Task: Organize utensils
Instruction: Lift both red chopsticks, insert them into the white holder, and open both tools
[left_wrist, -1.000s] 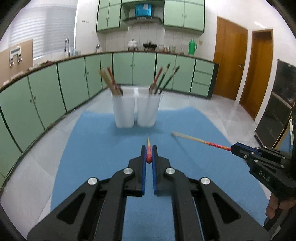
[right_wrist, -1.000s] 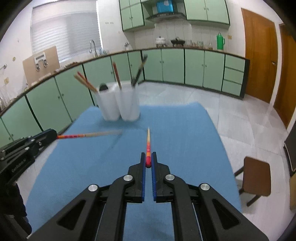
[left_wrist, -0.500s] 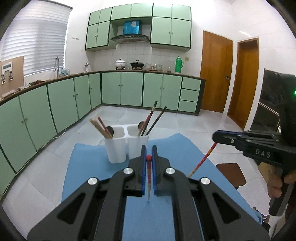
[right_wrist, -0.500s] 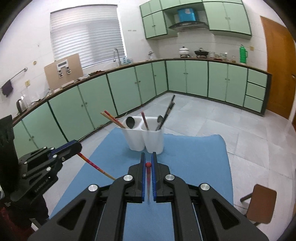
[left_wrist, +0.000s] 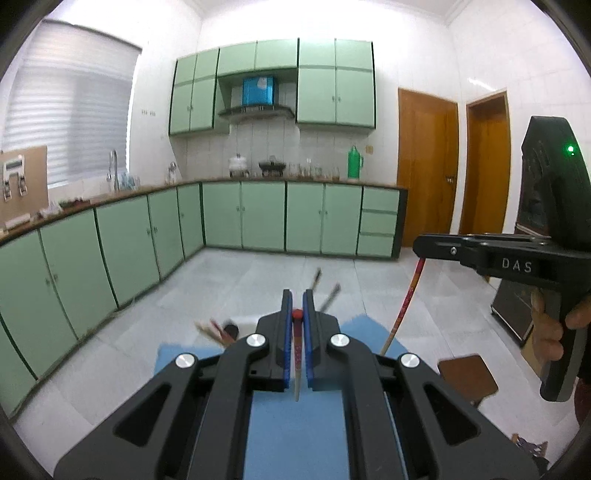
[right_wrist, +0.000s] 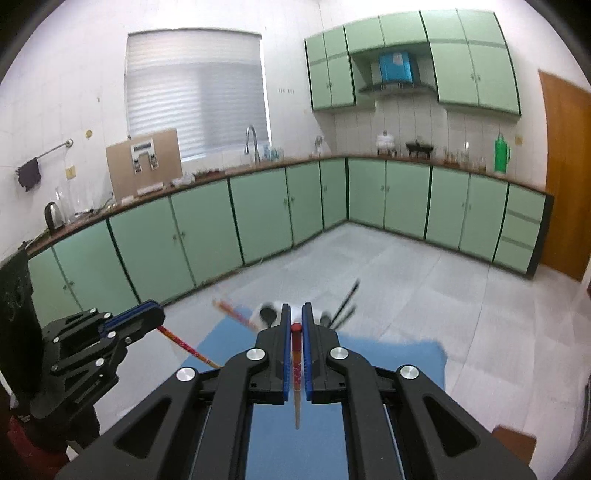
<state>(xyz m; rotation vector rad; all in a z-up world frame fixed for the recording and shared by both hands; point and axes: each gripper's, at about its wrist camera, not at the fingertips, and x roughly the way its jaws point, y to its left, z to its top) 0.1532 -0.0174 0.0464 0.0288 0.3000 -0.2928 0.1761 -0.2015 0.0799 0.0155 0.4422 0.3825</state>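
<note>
A chopstick (left_wrist: 297, 345) is being pinched by its red end in the left gripper (left_wrist: 297, 314), another chopstick (right_wrist: 296, 363) likewise in the right gripper (right_wrist: 296, 325); both are being hung tip-down, probably for dropping into the white holder (right_wrist: 264, 314) on the blue mat (right_wrist: 399, 354); the holder is being largely hidden in the left view, while the person's hand (left_wrist: 550, 325) is being shown there only.

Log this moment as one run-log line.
left gripper: shut on chopstick | right gripper: shut on second chopstick | both above blue mat | white holder: ahead
</note>
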